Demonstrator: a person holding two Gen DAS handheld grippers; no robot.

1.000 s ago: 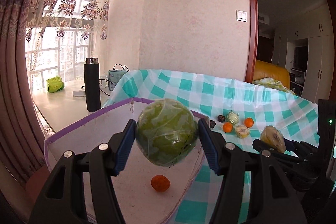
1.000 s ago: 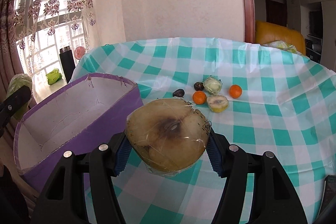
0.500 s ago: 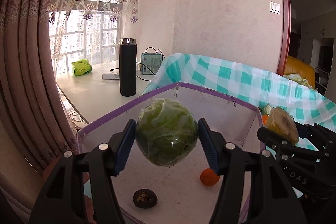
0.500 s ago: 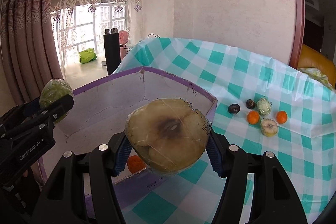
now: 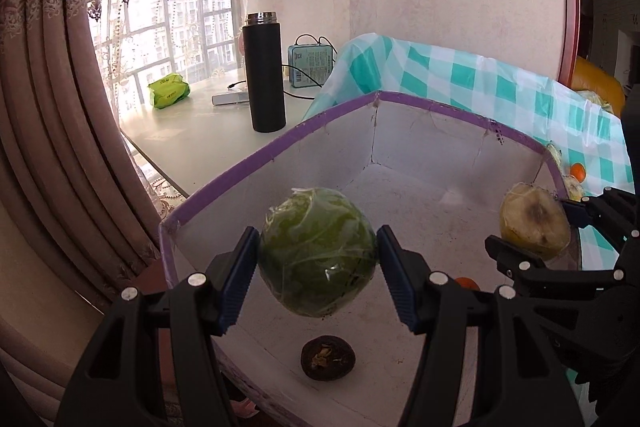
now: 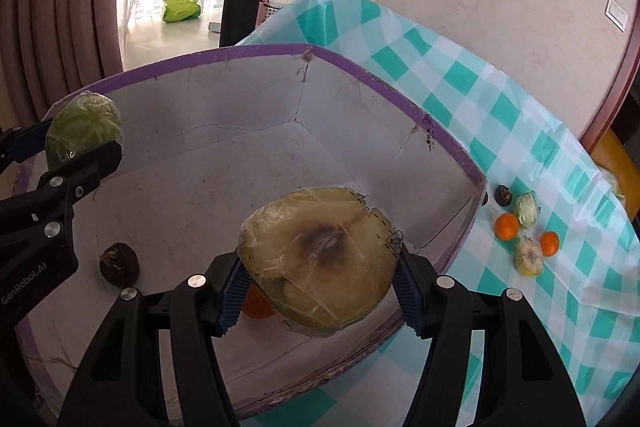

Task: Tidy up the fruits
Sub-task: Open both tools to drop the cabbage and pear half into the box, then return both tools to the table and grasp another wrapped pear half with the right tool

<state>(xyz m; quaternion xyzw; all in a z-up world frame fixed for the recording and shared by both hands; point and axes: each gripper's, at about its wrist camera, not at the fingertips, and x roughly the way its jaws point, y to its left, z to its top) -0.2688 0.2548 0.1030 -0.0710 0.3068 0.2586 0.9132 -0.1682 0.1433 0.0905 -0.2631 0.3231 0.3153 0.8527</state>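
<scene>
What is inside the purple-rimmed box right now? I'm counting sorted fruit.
On the floor of the box: one dark round fruit and an orange, mostly hidden behind the wrapped halved fruit the right gripper holds above.

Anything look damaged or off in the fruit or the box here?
The plastic-wrapped cut fruit half in the right gripper has a dark brown blotch at its centre, so it looks spoiled. The purple-rimmed white box shows cracked corner seams.
</scene>
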